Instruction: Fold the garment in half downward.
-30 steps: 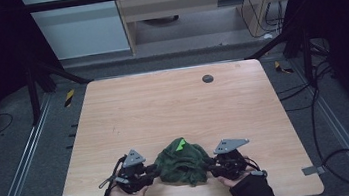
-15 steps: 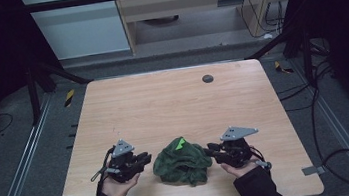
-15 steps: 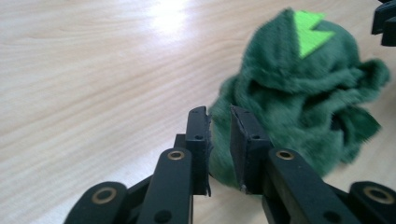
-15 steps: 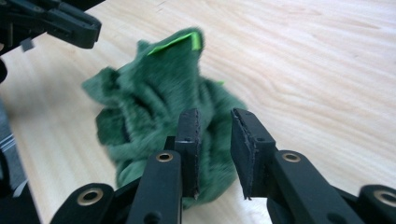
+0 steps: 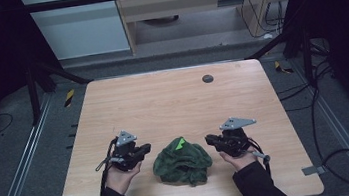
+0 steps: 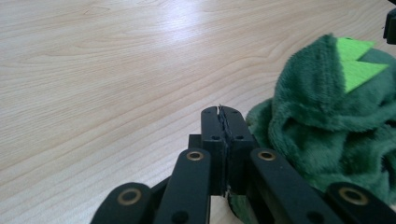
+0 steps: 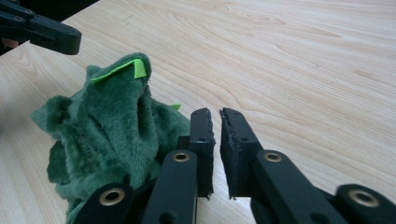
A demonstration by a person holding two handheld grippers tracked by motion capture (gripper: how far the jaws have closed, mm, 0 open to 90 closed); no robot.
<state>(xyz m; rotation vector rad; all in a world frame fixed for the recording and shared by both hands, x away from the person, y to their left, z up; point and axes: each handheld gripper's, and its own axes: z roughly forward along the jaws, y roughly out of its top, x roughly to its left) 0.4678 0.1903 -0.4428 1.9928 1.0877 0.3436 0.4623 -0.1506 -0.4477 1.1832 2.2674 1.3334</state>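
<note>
Since a second ago you have drawn both hands outward, off the green plush garment (image 5: 182, 161), and both sets of jaws have just been closing with nothing between them. Your left tongs (image 5: 144, 149) are clenched tight and empty, just left of the heap. The crumpled garment lies between them on the wooden surface (image 5: 173, 103) near your edge. Your right tongs (image 5: 209, 139) stand just right of it, nearly closed, a narrow gap left.

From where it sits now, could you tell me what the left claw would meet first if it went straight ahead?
Probably nothing: the left claw points past the green plush cloth beside it, over bare table.
</note>
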